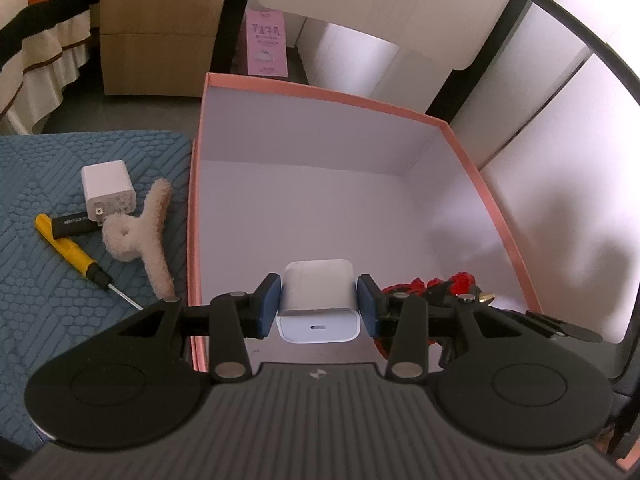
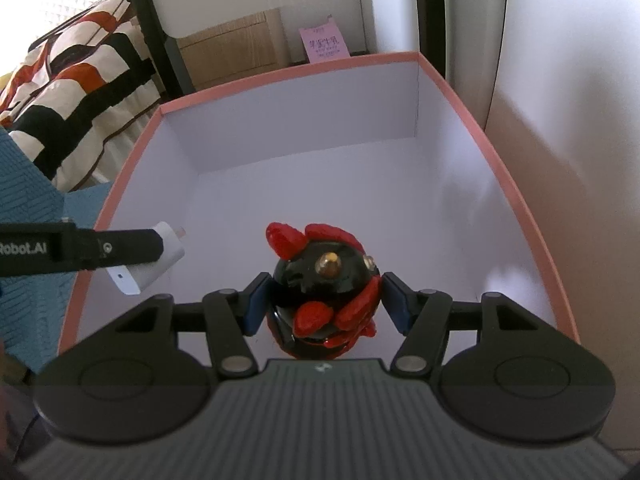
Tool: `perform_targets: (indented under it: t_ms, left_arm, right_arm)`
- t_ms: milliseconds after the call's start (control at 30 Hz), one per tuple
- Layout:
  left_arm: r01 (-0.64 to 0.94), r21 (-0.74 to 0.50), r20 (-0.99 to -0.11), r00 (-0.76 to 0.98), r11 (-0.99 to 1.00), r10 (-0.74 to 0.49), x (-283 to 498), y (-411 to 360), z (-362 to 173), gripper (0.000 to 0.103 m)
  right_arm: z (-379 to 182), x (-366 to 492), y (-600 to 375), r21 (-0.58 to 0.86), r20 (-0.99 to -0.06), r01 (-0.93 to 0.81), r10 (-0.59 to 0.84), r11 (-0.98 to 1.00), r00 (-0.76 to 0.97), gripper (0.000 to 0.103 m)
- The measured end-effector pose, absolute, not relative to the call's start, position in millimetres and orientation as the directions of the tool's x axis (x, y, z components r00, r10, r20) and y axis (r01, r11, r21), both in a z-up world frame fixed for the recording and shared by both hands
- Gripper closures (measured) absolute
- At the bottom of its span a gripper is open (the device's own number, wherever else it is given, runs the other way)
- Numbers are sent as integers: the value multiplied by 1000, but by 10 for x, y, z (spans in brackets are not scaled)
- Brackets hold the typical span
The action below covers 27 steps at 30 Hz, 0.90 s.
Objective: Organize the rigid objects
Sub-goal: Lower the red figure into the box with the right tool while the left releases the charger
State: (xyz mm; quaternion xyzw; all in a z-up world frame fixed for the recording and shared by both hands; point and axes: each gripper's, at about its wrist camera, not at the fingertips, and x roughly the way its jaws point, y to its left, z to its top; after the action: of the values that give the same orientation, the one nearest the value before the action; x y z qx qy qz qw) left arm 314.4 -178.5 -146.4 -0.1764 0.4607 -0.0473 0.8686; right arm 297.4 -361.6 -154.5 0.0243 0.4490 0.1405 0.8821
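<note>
Pink-rimmed white cardboard box (image 1: 460,140) lies roomy toward twelve o'clock; left gripper (image 1: 318,304) clamps white cube charger (image 1: 318,292), right gripper (image 2: 324,304) pinches black-and-red ceramic rooster figurine (image 2: 324,288).

R gripper (image 2: 320,304) clamping black-red figurine (image 2: 324,296), over pink box (image 2: 520,200), L gripper's charger (image 2: 156,260) nearby

Two white chargers (image 1: 318,300) (image 1: 108,192) — one screwdriver (image 1: 80,258), one black stick (image 1: 74,226), one fluffy clip (image 1: 140,232), one red-and-black figurine (image 2: 324,304) — one pink-rimmed box (image 1: 320,94), one pink carton (image 1: 267,44), and two grippers (image 1: 318,304) (image 2: 324,308).
</note>
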Motion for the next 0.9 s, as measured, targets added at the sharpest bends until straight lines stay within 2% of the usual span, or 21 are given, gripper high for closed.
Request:
perform_targets:
  t_ms: [200,267,300,333,900]
  left_arm:
    - [-45,-347,-776,574,937,-260,3145,-1814,-1443,54]
    - [-42,-332,-778,577,942,-248,3130,-1818,-1407,48]
    - [-46,-328,-777,581,944,-241,3116,-1812,-1385,38]
    - [-42,-326,-770,592,945,-239,3097,-1802,-1349,35]
    - [2,-322,-586,785,947,-201,2485,-1319,-315,35]
  right_arm:
    - [-1543,2994,-3640,172,-782,-216,267,961,564,42]
    - [-1503,2994,-3651,174,-776,-209,265,962,573,42]
    - [-1476,2987,-3657,177,-773,-210,268,961,575,42]
    - [-1452,2988,-3660,178,-770,-210,269,961,579,42]
    - [-635,2719,-3369,185,-652,-225,291,957,700,42]
